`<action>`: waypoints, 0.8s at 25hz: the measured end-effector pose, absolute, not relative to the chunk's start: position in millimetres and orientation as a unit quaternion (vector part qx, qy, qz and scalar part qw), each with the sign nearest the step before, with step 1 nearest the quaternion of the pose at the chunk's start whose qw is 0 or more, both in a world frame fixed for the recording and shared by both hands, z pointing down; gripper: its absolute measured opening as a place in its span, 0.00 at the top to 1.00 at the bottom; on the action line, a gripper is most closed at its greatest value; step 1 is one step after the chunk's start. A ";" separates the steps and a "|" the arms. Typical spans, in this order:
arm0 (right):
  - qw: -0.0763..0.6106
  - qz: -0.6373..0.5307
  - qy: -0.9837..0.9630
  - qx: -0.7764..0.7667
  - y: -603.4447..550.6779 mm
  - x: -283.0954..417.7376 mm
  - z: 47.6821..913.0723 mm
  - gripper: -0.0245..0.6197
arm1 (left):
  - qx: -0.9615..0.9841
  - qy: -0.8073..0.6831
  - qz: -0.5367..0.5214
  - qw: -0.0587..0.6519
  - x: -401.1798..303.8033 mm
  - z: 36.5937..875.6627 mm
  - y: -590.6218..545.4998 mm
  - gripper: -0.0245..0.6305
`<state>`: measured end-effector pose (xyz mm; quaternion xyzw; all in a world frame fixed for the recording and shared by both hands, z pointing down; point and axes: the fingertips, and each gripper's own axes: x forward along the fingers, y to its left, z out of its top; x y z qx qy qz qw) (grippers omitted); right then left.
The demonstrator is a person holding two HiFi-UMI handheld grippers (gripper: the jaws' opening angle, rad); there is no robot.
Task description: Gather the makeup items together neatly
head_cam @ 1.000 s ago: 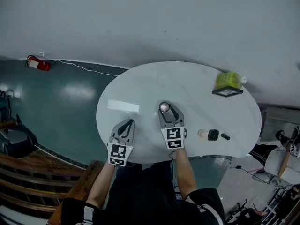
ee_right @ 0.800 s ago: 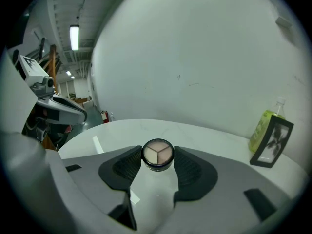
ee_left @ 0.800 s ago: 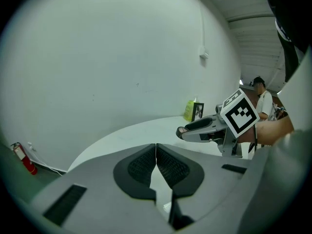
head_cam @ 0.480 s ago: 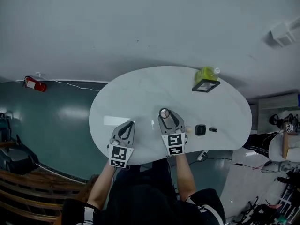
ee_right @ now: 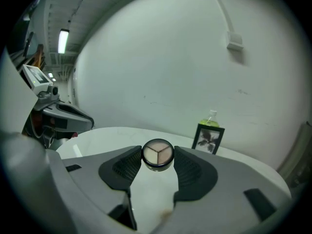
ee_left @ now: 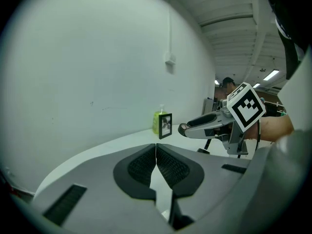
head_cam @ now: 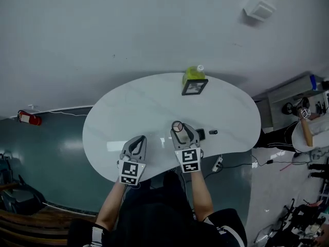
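My right gripper [head_cam: 178, 128] is shut on a round compact [head_cam: 177, 126] and holds it above the white oval table [head_cam: 128, 112]. In the right gripper view the compact [ee_right: 157, 153] shows three beige shades and sits between the pads of the right gripper [ee_right: 157, 161]. Just right of it a black square case [head_cam: 201, 134] and a small black item [head_cam: 212, 133] lie on the table. My left gripper [head_cam: 138, 140] hovers over the table's near edge, shut and empty. Its pads meet in the left gripper view, where the left gripper [ee_left: 156, 147] points past the right gripper [ee_left: 185, 129].
A green bottle [head_cam: 194, 73] and a dark photo frame [head_cam: 194, 87] stand at the table's far edge; the frame [ee_right: 208, 139] and bottle [ee_right: 210, 120] also show in the right gripper view. A power strip [head_cam: 217, 164] lies on the floor beneath the near right edge.
Both grippers have risen and shifted right across the table. The right one has carried the compact close to the black case. The left stays shut.
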<state>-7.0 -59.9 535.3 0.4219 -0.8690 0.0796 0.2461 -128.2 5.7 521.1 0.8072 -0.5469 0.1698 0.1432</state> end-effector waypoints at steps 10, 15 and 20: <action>0.236 0.091 -0.835 0.489 -49.4 106.6 523.9 0.61 | 0.846 -0.490 0.168 0.122 -26.1 510.1 -7.4 0.93; 0.234 0.094 -0.817 0.518 -46.5 158.4 521.9 0.61 | 0.862 -0.464 0.169 0.116 21.1 508.0 -11.1 0.93; 0.232 0.101 -0.801 0.542 -42.4 203.2 523.3 0.61 | 0.874 -0.441 0.171 0.114 61.8 509.8 -13.9 0.93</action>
